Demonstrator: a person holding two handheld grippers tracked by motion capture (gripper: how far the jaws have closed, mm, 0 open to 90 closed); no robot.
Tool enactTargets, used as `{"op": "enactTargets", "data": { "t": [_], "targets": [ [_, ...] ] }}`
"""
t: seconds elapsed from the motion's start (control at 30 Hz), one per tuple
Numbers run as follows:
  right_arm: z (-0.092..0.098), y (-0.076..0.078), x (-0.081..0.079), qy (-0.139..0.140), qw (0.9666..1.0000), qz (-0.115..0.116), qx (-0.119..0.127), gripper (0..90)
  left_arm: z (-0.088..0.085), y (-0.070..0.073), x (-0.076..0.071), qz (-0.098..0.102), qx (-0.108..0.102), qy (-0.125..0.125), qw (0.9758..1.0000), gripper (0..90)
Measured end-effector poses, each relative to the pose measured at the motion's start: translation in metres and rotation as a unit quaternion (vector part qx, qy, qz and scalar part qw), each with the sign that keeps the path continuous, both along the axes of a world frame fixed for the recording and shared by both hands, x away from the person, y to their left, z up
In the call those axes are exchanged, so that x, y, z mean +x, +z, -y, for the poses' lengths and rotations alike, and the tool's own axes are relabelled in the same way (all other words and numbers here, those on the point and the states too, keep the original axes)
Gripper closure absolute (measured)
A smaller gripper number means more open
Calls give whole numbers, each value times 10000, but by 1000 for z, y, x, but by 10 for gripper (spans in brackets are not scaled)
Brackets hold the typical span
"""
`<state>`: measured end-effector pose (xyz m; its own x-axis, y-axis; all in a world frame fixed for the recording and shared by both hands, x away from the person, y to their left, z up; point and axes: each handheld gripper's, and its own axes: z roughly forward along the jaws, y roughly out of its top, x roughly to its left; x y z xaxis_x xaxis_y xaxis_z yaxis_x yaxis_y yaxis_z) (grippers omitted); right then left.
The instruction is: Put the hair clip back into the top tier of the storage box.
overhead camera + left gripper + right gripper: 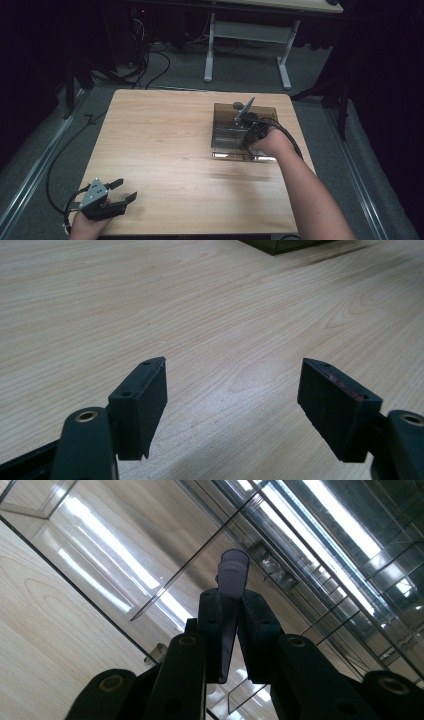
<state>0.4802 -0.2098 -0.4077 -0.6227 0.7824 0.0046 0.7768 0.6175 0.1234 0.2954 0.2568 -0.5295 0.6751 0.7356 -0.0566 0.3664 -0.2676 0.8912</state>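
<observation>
Clear plastic forms the box (pixel 225 134) at the right side of the wooden table (pixel 165 145), its floor split by thin dividers into compartments. The right gripper (pixel 231 605) reaches down into it, jaws clamped on a thin, pale tab (pixel 233 572); what that tab belongs to cannot be told. Near the table's front left corner, the left gripper (pixel 125 191) rests with jaws spread wide, bare wood between them in its own view.

This looks like a lab or test room: a bare wooden surface (pixel 165 140) on grey carpet (pixel 250 70), loose cables (pixel 145 55) trailing across the floor, and a second desk (pixel 280 10) behind in the dark.
</observation>
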Motion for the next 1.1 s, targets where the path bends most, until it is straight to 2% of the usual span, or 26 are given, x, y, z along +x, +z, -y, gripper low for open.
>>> {"op": "enactTargets", "data": {
  "t": [0.07,0.2,0.27,0.3,0.43,0.47,0.57,0.63,0.93,1.0,1.1],
  "targets": [
    [-2,0,-1,-47,10000,-33,-9,805,0,0,0,1,1,-1,10000,284],
    [-2,-2,0,38,10000,-10,-16,804,0,0,0,-2,12,0,10000,284],
    [-4,-4,0,-60,10000,-72,-13,803,0,0,0,-1,-4,7,10000,284],
    [-3,-6,1,63,10000,-45,-10,803,0,0,0,-1,-4,6,10000,284],
    [-5,-10,1,50,9999,-90,-2,800,0,0,0,0,2,4,10000,284],
    [-4,-10,2,138,9999,-79,-31,799,0,0,0,1,1,3,10000,284],
    [-6,-10,2,-92,9999,-143,-3,764,0,0,0,0,-2,5,10000,284],
    [-5,-9,2,-38,9999,-123,-19,749,0,0,0,3,4,2,10000,284],
    [-1,10,-8,-244,9996,20,141,738,1,0,0,2,36,-11,10000,284],
    [1,13,-10,-169,9997,72,161,744,1,0,0,-1,46,-15,10000,284],
    [2,18,-16,-217,9996,74,152,760,1,0,0,5,71,-20,10000,284]
  ]
}}
